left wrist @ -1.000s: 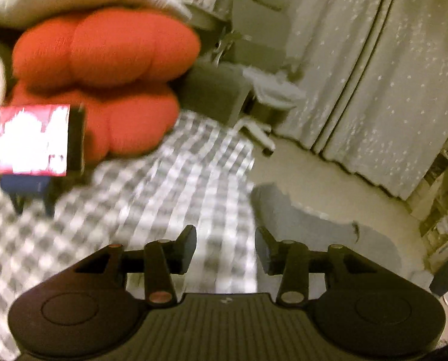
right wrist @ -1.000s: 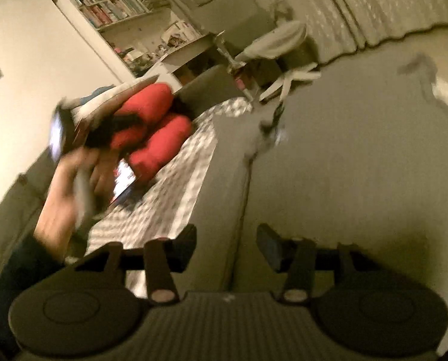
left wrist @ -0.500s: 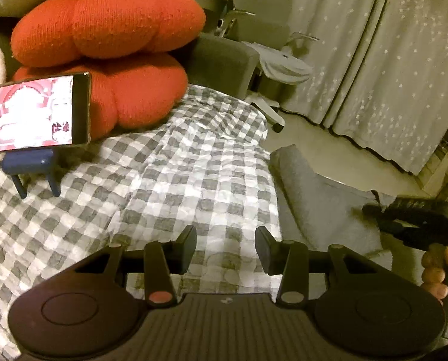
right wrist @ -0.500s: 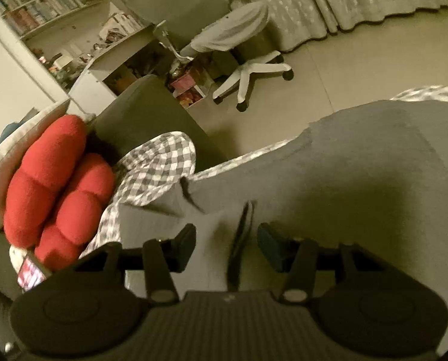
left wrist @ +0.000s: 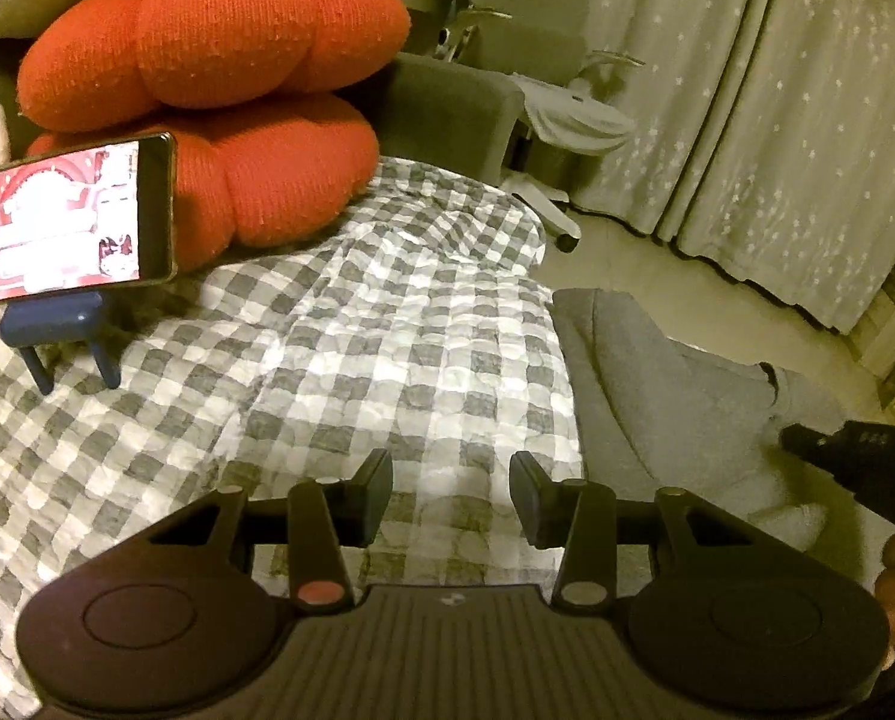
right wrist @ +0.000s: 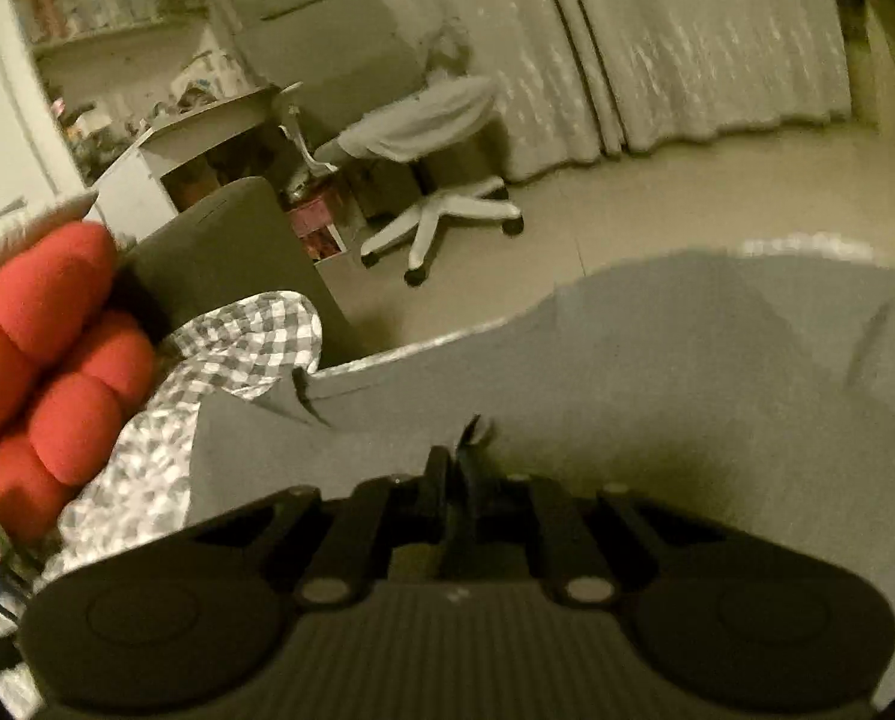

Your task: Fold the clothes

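Change: the right tongs (right wrist: 456,483), spread half a second ago, have pressed together on the grey garment (right wrist: 657,384).
Left tongs (left wrist: 450,495): spread, holding nothing, above the checked blanket (left wrist: 357,348).
Right tongs: pinching a fold of the garment, it seems; the frame is blurred.
Grey garment: on the blanket's right side, hanging over its edge.
Phone (left wrist: 66,219): lit, on a blue stand (left wrist: 57,330), leaning by the red cushions (left wrist: 219,42).
Far: office chair (right wrist: 435,138), curtains (left wrist: 777,96).
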`<state>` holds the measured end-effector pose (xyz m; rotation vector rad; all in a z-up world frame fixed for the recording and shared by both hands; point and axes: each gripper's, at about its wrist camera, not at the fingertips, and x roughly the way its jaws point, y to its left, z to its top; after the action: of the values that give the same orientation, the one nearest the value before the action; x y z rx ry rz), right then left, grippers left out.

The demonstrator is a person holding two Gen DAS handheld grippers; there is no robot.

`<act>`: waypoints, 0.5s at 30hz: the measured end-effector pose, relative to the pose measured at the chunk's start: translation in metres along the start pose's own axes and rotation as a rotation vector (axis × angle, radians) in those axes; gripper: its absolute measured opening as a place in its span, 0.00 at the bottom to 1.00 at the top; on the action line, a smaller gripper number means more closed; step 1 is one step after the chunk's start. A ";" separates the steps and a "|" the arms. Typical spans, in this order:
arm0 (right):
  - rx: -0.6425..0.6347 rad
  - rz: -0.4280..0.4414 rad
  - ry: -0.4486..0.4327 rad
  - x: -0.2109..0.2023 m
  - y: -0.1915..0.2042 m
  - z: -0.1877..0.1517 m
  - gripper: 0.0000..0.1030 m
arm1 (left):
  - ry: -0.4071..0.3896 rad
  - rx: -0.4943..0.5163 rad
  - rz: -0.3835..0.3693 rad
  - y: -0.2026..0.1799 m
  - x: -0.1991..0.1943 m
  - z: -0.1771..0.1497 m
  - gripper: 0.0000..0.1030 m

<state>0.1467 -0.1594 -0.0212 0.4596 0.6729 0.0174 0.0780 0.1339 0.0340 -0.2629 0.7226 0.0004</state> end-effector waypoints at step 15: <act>-0.031 0.165 0.141 -0.046 -0.011 -0.027 0.24 | 0.019 -0.009 -0.033 -0.003 -0.004 -0.003 0.40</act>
<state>0.0931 -0.1658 -0.0168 0.4860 0.7708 0.2178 0.0731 0.1303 0.0357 -0.2837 0.7373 -0.0307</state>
